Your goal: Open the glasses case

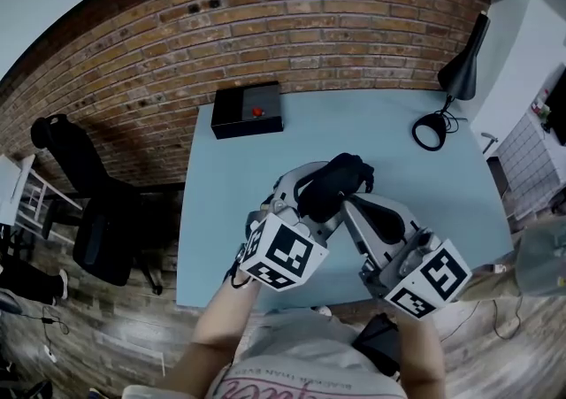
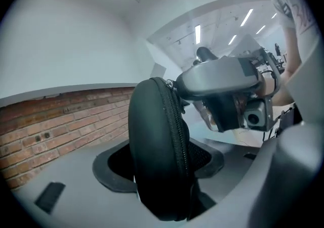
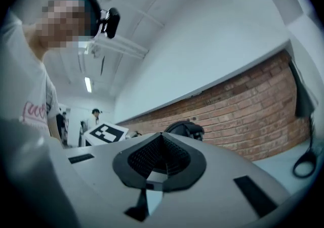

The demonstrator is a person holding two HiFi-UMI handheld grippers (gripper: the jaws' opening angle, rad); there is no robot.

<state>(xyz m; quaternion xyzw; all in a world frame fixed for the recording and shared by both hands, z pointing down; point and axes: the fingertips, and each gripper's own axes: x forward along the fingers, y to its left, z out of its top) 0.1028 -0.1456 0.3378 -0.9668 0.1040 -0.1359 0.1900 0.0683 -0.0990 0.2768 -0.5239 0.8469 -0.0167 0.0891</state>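
1. A black box (image 1: 248, 110) with a red button sits at the far left corner of the surface (image 1: 230, 211), well apart from the work.
2. The left tongs (image 2: 161, 164) pinch the glasses case (image 2: 154, 141) across its two broad faces. The case stands on edge between the pads, with its zip (image 2: 177, 121) running up the narrow side that faces along the tongs. The left forearm (image 1: 221, 318) comes in over the near edge, and the tongs point away from the person and slightly downward.
3. The case is off the surface, held in the air above its near-middle part, between the two tools. It looks like a light, semi-stiff shell with a fabric skin. It should take a firm squeeze without harm, and the cloth should not slip in the pads. The zip looks closed along the stretch that shows. The place to take hold of next is probably the zip pull, but I cannot make out the pull itself.
4. The right tongs (image 3: 162, 161) are pressed together, with nothing visible between them. They lie just right of the case, roughly level and angled toward the left tool, with their tip near the case's upper end.
5. A black desk lamp (image 1: 460, 70) stands at the far right corner.
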